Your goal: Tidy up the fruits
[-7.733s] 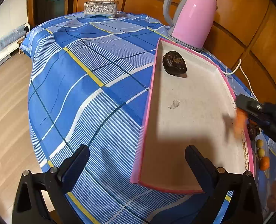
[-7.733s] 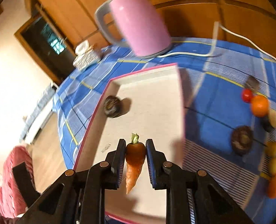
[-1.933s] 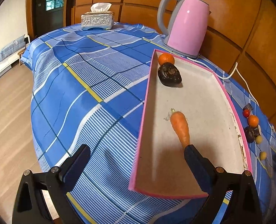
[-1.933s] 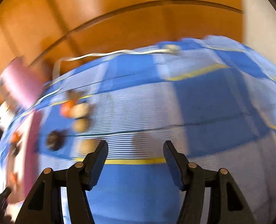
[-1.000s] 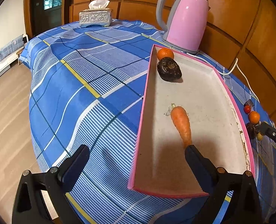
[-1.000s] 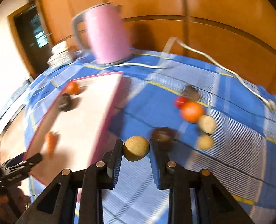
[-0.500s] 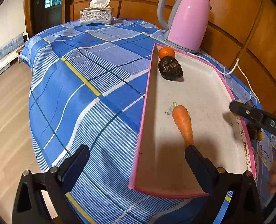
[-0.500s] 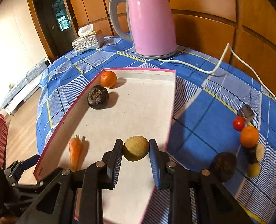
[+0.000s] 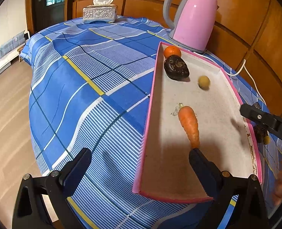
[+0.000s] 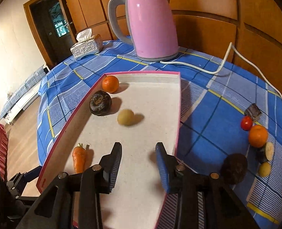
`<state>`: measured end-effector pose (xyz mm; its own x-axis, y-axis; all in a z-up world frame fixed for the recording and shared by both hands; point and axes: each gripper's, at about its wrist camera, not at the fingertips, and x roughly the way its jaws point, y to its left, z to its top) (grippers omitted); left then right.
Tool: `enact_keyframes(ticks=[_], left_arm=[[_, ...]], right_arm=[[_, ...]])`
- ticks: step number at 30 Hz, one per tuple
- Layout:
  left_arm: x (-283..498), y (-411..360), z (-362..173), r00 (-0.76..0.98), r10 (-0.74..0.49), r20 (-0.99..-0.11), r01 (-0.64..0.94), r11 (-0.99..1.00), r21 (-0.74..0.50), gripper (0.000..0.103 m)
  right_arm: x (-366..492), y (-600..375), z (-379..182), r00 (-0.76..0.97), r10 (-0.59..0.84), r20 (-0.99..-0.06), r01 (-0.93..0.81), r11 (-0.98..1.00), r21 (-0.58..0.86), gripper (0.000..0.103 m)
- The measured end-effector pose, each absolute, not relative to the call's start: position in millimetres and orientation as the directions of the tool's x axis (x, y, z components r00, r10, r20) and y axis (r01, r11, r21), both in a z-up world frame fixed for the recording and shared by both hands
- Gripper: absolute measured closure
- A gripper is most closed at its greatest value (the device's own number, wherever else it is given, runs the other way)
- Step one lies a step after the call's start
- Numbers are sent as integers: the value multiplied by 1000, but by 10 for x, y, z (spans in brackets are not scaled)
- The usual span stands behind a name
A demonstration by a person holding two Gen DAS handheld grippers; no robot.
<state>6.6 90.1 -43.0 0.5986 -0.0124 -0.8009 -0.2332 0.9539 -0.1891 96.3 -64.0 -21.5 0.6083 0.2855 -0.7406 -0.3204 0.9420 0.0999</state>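
Observation:
A pink-rimmed tray [image 9: 152, 103] [image 10: 178, 114] lies on the blue checked cloth. In it are an orange [image 9: 172, 51] [image 10: 110, 84], a dark round fruit [image 9: 176, 68] [image 10: 100, 103], a yellow-brown round fruit [image 9: 204, 81] [image 10: 125, 117] and a carrot [image 9: 189, 125] [image 10: 79, 159]. My right gripper [image 10: 138, 149] is open and empty above the tray's near part; one of its fingers [image 9: 261, 117] shows in the left wrist view. My left gripper [image 9: 139, 160] is open and empty, straddling the tray's near left corner.
A pink kettle [image 9: 192, 17] [image 10: 150, 24] with a white cord [image 10: 226, 57] stands behind the tray. A tissue box [image 9: 100, 13] [image 10: 86, 44] is farther back. Right of the tray lie a tomato [image 10: 246, 123], an orange [image 10: 258, 135], a dark fruit [image 10: 234, 168] and small yellow fruits [image 10: 264, 169].
My right gripper has opened and let go of the yellow-brown fruit, which now lies in the tray near the dark fruit. The left gripper has hardly moved.

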Motion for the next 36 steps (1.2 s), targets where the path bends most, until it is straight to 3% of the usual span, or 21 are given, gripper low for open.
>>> enact_keyframes(ticks=[9, 21, 29, 36], left_arm=[[59, 880, -419, 601, -13, -799, -232, 954, -190, 0], [52, 848, -425, 593, -12, -805, -225, 958, -180, 0], [50, 841, -430, 593, -11, -805, -225, 958, -179, 0], [56, 848, -439, 592, -6, -806, -226, 959, -173, 0]], right_arm=[[701, -970, -85, 666, 249, -703, -246, 963, 108, 66], [321, -2001, -209, 692, 77, -718, 41, 989, 145, 66], [-29, -2809, -332, 668, -138, -731, 319, 941, 114, 66], [-348, -3524, -397, 582, -377, -721, 613, 785, 84, 66]])
